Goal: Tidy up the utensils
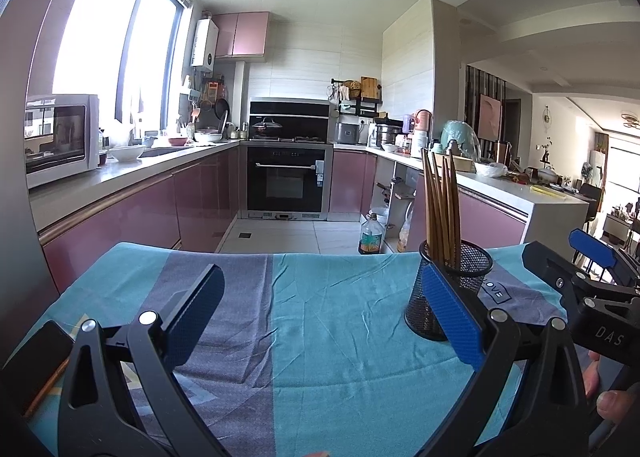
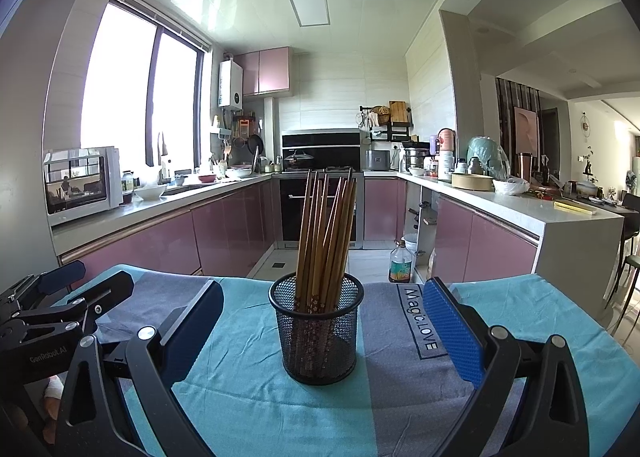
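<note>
A microwave (image 2: 82, 185) on the counter, an oven (image 1: 289, 181), an oil bottle (image 2: 400, 262) on the floor

Left tool (image 1: 324, 313) spread wide, right tool (image 2: 324, 329) likewise, both empty

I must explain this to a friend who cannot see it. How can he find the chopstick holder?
Look at the blue striped cloth covering the table. A round black mesh cup stands upright there, alone, full of brown chopsticks, beside the words "Magic LOVE".

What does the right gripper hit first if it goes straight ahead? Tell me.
The right gripper, fingers open, points at the black mesh cup of chopsticks on the cloth. It would meet the cup first, though depth is unclear.
</note>
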`<state>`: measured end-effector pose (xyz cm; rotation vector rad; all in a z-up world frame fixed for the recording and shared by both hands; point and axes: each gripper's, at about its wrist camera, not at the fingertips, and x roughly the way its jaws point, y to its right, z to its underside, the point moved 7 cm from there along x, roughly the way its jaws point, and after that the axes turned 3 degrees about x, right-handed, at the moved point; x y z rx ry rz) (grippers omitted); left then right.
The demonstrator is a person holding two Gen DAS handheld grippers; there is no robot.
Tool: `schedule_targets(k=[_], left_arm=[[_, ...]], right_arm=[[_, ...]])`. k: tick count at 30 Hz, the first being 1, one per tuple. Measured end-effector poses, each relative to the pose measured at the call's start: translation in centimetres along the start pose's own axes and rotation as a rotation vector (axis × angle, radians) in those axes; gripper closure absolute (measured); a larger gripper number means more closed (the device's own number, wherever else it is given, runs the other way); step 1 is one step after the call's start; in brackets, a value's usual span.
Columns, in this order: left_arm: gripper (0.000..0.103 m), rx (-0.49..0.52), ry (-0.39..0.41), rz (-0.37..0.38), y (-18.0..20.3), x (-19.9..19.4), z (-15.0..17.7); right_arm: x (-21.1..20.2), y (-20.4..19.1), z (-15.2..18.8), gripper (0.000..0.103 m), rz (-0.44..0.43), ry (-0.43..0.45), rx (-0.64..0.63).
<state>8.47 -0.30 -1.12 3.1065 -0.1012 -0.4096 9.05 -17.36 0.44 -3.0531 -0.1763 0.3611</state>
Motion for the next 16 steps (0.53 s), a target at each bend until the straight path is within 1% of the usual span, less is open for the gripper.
schedule_targets(k=[2,7,13,16], left_arm=[[0.006,0.001,0.004,-0.006,0.0,-0.1,0.0],[0.006,0.023,0.003,0.007,0.6,-0.2,0.1],[0.006,-0.012,-0.055,0.013,0.1,0.8,0.8],[0.006,-0.022,-0.114,0.006,-0.5,1.8,1.4]], right_arm=[[-0.1,0.4,0.0,0.006,0.01,-0.001,0.0],[0.5,1.1,0.4,0.006,0.019,-0.023,0.015],[0.9,1.5,1.3,0.006,0.016,-0.058,-0.002],[1.6,3.4,2.0,0.006,0.038,-0.114,0.005]])
